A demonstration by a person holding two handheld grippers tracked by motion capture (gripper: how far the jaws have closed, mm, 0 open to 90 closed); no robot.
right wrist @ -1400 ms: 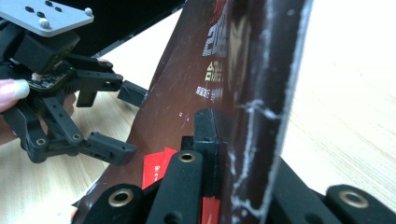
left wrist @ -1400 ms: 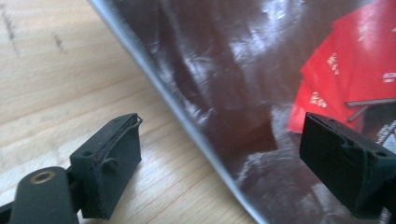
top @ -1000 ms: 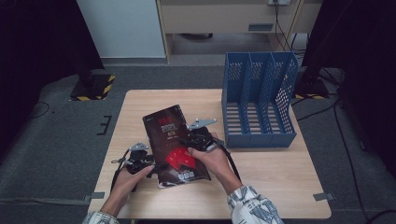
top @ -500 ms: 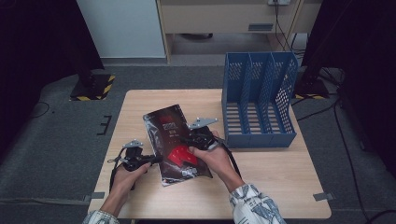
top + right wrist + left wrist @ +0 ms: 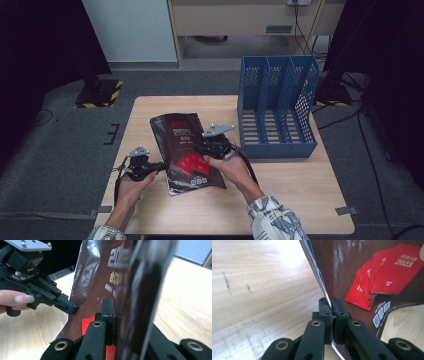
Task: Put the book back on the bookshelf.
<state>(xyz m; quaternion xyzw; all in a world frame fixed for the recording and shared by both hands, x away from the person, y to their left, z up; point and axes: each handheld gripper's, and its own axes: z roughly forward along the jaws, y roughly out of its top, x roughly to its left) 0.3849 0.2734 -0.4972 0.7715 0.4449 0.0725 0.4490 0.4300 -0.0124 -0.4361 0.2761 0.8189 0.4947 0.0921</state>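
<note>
Grey carpet floor, dark curtains either side, and a pale wooden bench (image 5: 300,200) in the middle of it all. The left claw (image 5: 331,305) is pinched tight on the thin edge of a dark glossy booklet (image 5: 187,150), right at its left side near the lower corner. The right claw (image 5: 113,315) is clamped on the opposite edge, a bit higher up, so the booklet sits gripped between the two. From the right gripper view you can see the cover standing up on edge with the other claw biting in from the far side.

My guess is the two-sided grip is there because the thing is floppy: one claw alone would let it sag or curl, and you can already see a bend in the cover. It looks lifted or tilted off the bench rather than lying flat, though I can't tell how far.

Just right of the booklet stands a blue file holder (image 5: 277,105) with upright slots, all empty as far as I can see. Probably where the booklet's headed, but that's only a guess.
</note>
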